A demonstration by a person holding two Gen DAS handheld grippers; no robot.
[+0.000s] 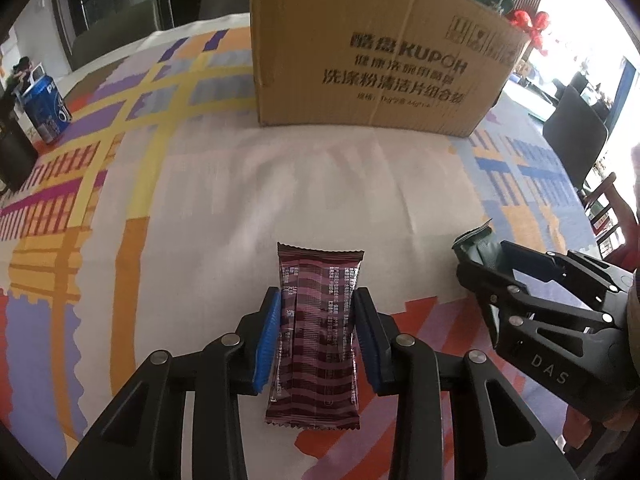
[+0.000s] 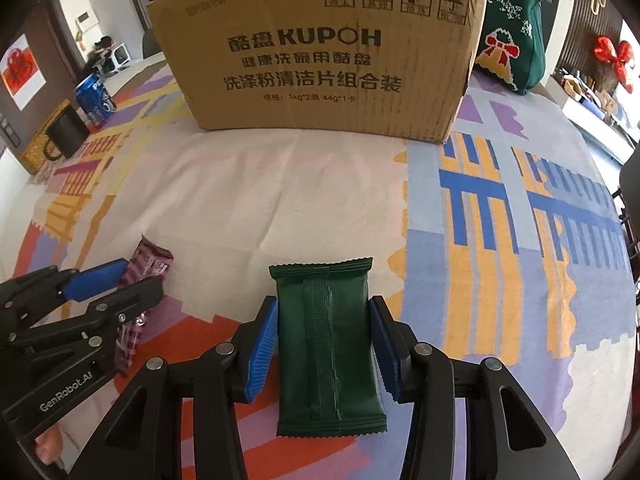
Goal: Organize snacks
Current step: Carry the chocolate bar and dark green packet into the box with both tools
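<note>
Two crinkle-edged foil snack packets lay on the patterned cloth (image 2: 304, 200). The left gripper (image 1: 316, 304) pinched the striped maroon packet (image 1: 316, 332); the right gripper (image 2: 324, 316) clasped the plain green packet (image 2: 328, 344). One corrugated "KUPOH" cardboard box (image 2: 320, 60) stood at twelve o'clock, one blue can (image 2: 95, 98) at ten.

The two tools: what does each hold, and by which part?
The left tool holds the maroon packet by its long sides, mid-length. The right tool likewise holds the green packet.
</note>
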